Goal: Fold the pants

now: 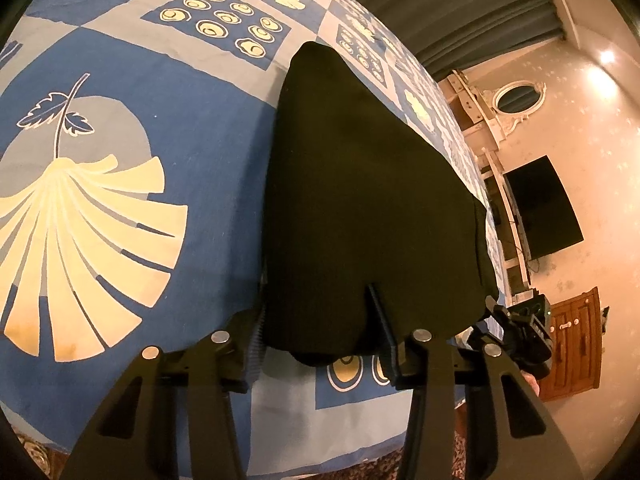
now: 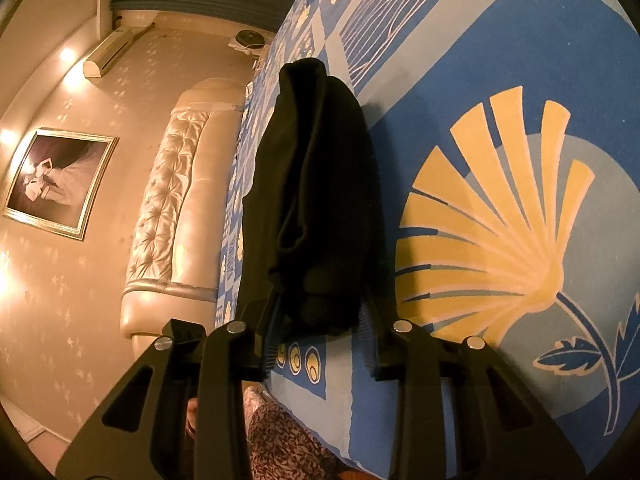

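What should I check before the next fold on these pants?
1. Left gripper on the pants: ok, cloth sits between its fingers at the near edge.
2. Right gripper on the pants: ok, a bunched end fills its jaws.
3. Pads pressing firmly: cannot tell, the dark cloth hides the contact.
4. Pants lying flat: not ok, the right wrist view shows a rolled ridge along the length.
5. Bedspread free beside the pants: ok, nothing else lies there.
6. Far end of the pants straight: cannot tell, too dark.
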Tool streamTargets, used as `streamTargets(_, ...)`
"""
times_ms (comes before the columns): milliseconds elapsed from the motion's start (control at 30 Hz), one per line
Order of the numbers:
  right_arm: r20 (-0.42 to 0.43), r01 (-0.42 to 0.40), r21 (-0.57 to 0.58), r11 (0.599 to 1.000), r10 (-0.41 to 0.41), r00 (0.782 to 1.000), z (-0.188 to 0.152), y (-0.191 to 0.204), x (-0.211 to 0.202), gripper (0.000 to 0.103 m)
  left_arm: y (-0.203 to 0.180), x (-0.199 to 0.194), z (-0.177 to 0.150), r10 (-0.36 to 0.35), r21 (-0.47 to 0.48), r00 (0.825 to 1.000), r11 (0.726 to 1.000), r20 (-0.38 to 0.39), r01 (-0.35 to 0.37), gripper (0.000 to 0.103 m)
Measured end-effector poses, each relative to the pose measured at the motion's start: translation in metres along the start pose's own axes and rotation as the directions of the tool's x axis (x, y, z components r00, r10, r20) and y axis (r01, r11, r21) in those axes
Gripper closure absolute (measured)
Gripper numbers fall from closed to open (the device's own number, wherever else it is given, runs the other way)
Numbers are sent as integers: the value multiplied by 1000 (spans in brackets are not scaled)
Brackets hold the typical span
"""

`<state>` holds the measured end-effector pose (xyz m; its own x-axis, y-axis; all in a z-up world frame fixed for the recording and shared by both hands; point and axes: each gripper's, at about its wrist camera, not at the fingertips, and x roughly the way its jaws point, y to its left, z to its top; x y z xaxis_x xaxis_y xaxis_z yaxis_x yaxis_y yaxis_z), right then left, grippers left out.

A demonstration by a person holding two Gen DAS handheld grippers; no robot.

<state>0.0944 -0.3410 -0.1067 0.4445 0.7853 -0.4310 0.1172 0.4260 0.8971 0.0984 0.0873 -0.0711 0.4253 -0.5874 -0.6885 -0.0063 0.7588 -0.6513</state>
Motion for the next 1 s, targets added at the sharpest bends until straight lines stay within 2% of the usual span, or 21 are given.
streamTargets(1000,-32,2,-6,1000,-2,999,-6,5,-7,72,0,-8,-5,9,17,1000,1000,-1,-9,59)
